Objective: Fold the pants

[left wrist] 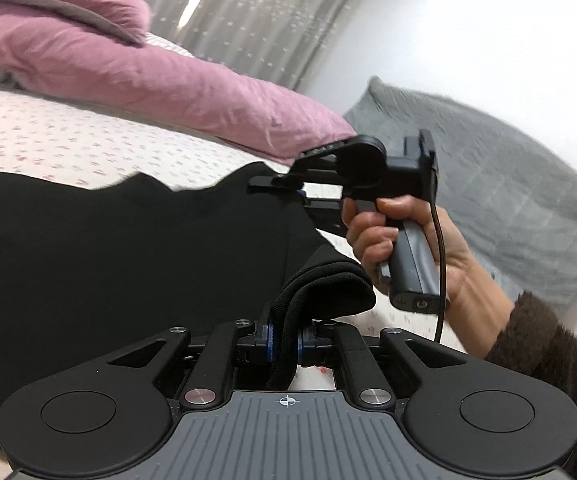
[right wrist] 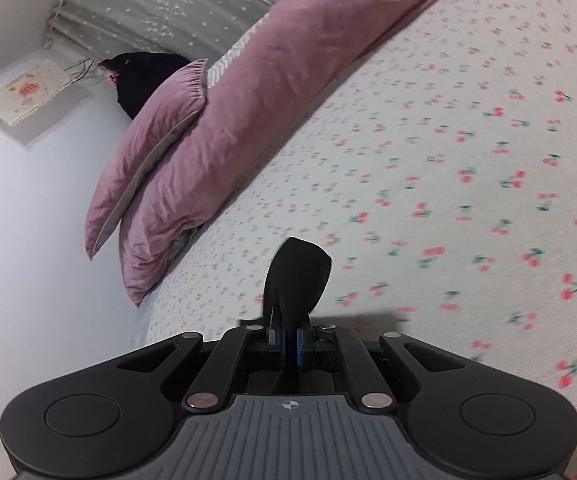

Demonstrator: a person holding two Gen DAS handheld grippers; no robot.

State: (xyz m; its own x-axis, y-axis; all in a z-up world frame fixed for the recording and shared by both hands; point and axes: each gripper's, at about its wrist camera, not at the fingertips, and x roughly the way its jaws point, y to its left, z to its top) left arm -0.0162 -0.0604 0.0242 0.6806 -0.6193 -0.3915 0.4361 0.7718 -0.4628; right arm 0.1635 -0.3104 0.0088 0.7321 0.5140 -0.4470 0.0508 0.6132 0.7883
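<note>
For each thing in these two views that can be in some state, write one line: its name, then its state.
Left gripper: shut on a thick hem of the black pants.
Right gripper: shut on a fold of the black pants.
Black pants: partly lifted, the rest spread on the cherry-print sheet.
Pink duvet: bunched along the far edge of the bed.
Curtain: drawn, with a bright gap.

Black tool (left wrist: 286,344), blue pads (left wrist: 269,342), fuzzy brown sleeve (left wrist: 544,344).
</note>
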